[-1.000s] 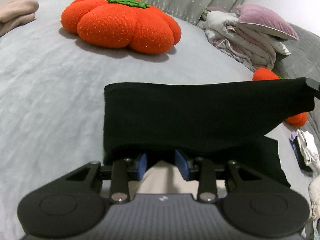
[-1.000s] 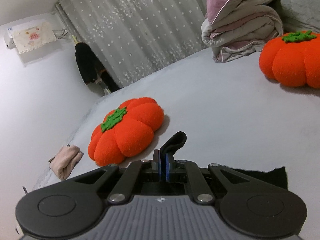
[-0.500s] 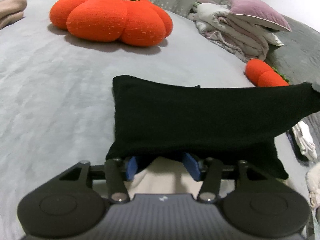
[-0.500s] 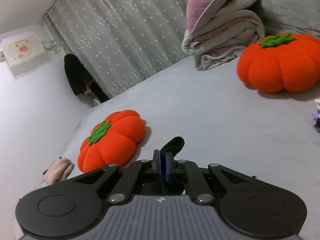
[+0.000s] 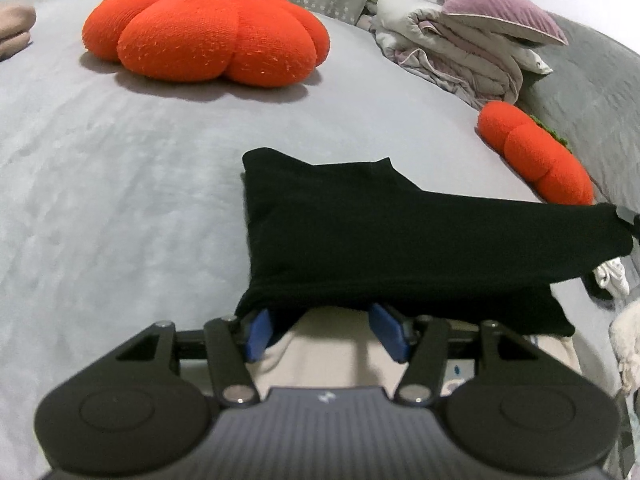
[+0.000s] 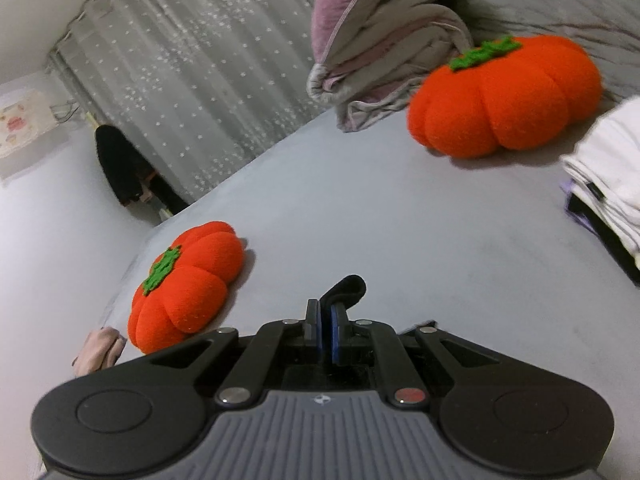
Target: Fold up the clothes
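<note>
A black garment [image 5: 400, 236] lies partly on the grey bed [image 5: 120, 200], its near edge draped over the tips of my left gripper [image 5: 323, 320]. The blue pads [image 5: 257, 331] stand wide apart, so that gripper is open, with a beige cloth [image 5: 324, 356] showing beneath. The garment's right corner [image 5: 612, 220] is lifted off the bed toward the frame edge. In the right wrist view my right gripper [image 6: 325, 320] is shut on a fold of the black garment [image 6: 347, 287], which pokes out above the jaws.
A large orange pumpkin cushion [image 5: 208, 28] sits at the back left and another [image 5: 536, 156] at the right. A folded quilt and purple pillow [image 5: 480, 40] are behind. Folded white clothes [image 6: 612, 168] lie to the right, a pink cloth [image 6: 100, 348] far left.
The left gripper's pads have spread wider under the black garment. The right gripper has swung rightward with its corner, and the white folded clothes have come into its view.
</note>
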